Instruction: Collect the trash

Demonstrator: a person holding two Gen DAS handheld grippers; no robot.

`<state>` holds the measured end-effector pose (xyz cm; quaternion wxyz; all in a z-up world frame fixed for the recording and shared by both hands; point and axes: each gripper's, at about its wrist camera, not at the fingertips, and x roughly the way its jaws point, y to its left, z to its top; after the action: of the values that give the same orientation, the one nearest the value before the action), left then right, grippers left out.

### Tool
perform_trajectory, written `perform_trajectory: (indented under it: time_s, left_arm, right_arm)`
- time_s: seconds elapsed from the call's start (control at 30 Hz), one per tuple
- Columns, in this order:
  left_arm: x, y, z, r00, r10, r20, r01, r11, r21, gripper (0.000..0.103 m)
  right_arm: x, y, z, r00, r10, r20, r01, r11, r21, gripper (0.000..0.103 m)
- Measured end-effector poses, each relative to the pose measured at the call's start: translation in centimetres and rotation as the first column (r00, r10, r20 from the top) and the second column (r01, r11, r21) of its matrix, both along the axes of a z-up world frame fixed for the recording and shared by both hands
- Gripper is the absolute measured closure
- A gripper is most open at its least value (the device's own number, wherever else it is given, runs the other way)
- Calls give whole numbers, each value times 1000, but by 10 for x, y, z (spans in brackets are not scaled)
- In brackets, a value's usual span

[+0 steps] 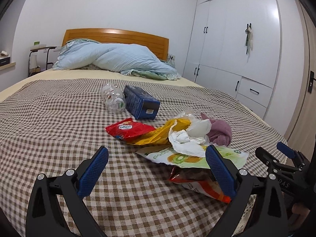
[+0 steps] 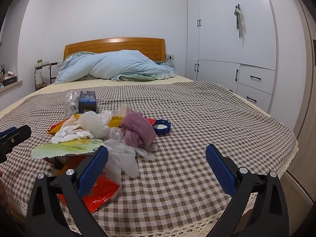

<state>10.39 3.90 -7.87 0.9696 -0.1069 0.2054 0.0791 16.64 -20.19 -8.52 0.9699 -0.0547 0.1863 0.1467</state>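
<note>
A: Both tools hover low over the foot of the bed [image 2: 197, 118], and the trash pile [image 2: 102, 136] sits just ahead. What's hidden?

B: Plenty. In the right view the left finger [image 2: 92, 169] of the right gripper [image 2: 157, 169] covers part of the red wrapper [image 2: 100, 195]. A dark packet under the green-and-white wrapper [image 1: 197, 158] is mostly buried; its print can't be read.

A: Jaws?

B: The left gripper [image 1: 157, 169] has its jaws spread wide, nothing between them. The right one is the same, wide apart and empty.

A: Give me a count.

B: One clear plastic bottle [image 1: 113, 99] on its side, touching one blue box [image 1: 141, 104]. One red snack bag [image 1: 130, 129], one yellow wrapper [image 1: 158, 134], one crumpled white tissue [image 1: 185, 140], one mauve cloth [image 2: 138, 132], one blue lid [image 2: 162, 127] just beside that cloth. The thin clear plastic film [image 2: 122, 158] could be one piece or several; I can't tell.

A: Room to move?

B: The checked cover [image 2: 207, 138] lies bare to the right of the pile up to its lace edge [image 2: 284, 164], where the bed drops off. On the left there's open cover too. The wardrobe [image 2: 227, 49] stands well apart; the blue quilt [image 2: 118, 65] is bunched at the headboard [image 2: 114, 45].
</note>
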Motion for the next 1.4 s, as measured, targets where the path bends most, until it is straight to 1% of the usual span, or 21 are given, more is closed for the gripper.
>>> perform_trajectory:
  time_s: [0.47, 0.6, 0.73, 0.93, 1.4]
  left_arm:
    - [0, 0, -4, 1000, 12, -25, -12, 1000, 19, 8]
    - [-4, 3, -3, 1000, 17, -25, -17, 1000, 20, 8]
    - [-3, 5, -8, 999, 30, -44, -28, 999, 29, 8]
    - [0, 6, -12, 998, 10, -63, -12, 1000, -20, 8]
    - [-3, 9, -12, 997, 23, -69, -25, 999, -28, 8]
  right_arm:
    - [2, 3, -6, 1000, -3, -13, 3, 1000, -19, 8]
    - [0, 6, -5, 1000, 13, -6, -13, 1000, -25, 8]
    - [0, 5, -3, 1000, 21, -4, -21, 999, -30, 8]
    - [0, -7, 0, 1000, -2, -4, 2, 1000, -18, 8]
    - [1, -11, -1, 1000, -16, -6, 16, 999, -30, 8]
